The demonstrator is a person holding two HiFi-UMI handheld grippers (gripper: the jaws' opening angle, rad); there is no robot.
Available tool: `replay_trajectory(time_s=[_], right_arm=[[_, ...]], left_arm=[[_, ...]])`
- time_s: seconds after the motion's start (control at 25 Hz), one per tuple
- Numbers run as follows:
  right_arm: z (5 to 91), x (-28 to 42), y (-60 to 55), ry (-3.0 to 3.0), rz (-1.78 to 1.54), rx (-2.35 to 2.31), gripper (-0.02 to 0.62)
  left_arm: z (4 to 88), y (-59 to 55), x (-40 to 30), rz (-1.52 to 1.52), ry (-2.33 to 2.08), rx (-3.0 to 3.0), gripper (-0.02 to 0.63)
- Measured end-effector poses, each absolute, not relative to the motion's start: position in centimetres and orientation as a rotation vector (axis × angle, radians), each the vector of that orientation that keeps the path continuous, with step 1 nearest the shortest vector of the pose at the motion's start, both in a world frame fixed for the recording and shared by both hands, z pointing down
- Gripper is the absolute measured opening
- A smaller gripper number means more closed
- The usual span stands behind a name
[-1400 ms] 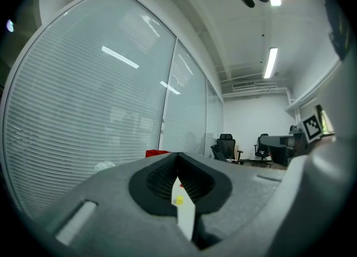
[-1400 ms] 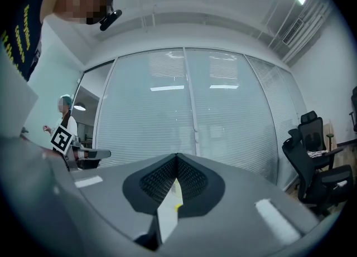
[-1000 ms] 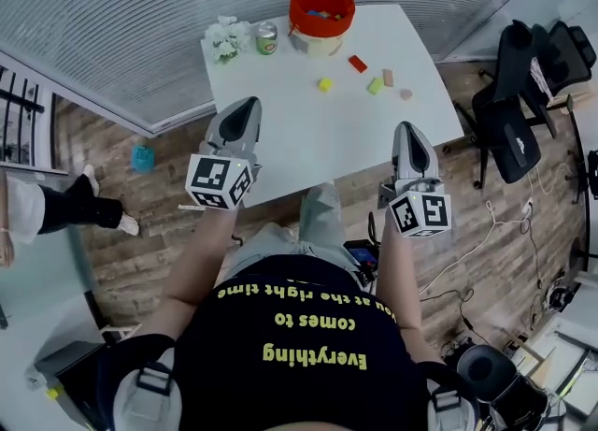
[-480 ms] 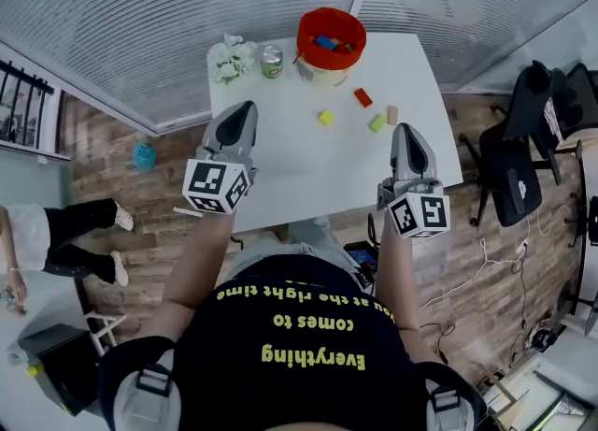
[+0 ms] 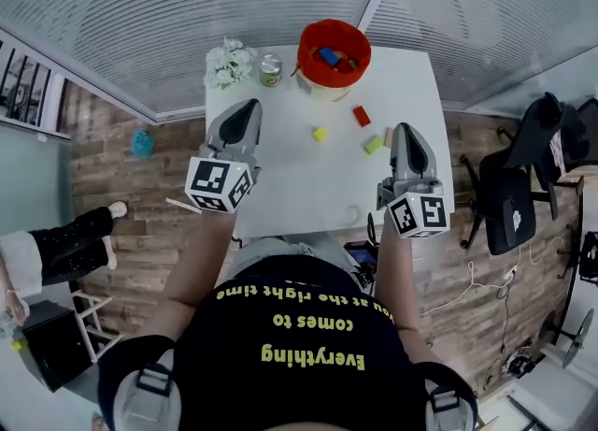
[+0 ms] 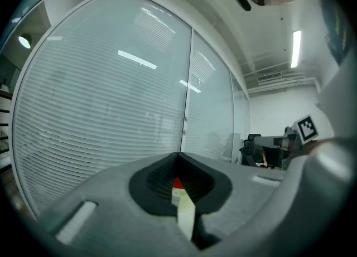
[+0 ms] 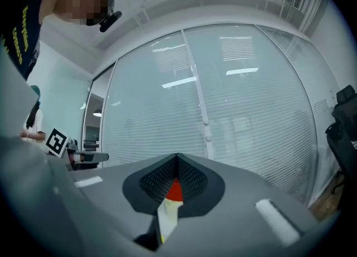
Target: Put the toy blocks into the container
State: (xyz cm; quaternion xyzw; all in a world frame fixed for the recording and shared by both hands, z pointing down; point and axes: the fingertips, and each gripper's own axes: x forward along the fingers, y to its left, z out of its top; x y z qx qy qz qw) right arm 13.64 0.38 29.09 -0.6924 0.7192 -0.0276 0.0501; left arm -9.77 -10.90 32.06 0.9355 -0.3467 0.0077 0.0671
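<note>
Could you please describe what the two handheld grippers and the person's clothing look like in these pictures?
The left gripper and right gripper both have smooth grey tapered shells, with black ribbed pads inside the jaws. Each carries a white cube printed with black square markers at its hand end. The person wears a black shirt with yellow lettering.

White table (image 5: pixel 299 177) stands on plank floor (image 5: pixel 131 214) beside blinded glass walls (image 5: pixel 140 18).

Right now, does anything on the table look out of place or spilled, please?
Nothing looks spilled or damaged; the yellow block, red block and green block lie loose on the table, outside the red container.
</note>
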Motion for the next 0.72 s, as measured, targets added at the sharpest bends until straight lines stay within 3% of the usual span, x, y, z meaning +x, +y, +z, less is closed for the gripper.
replay_trajectory(time_s=[0.72], right_arm=[[32.9, 17.6, -5.3, 2.337, -0.218, -1.945, 0.006]], left_arm=[[34.9, -13.3, -5.9, 0.094, -1.185, 2.739, -0.002]])
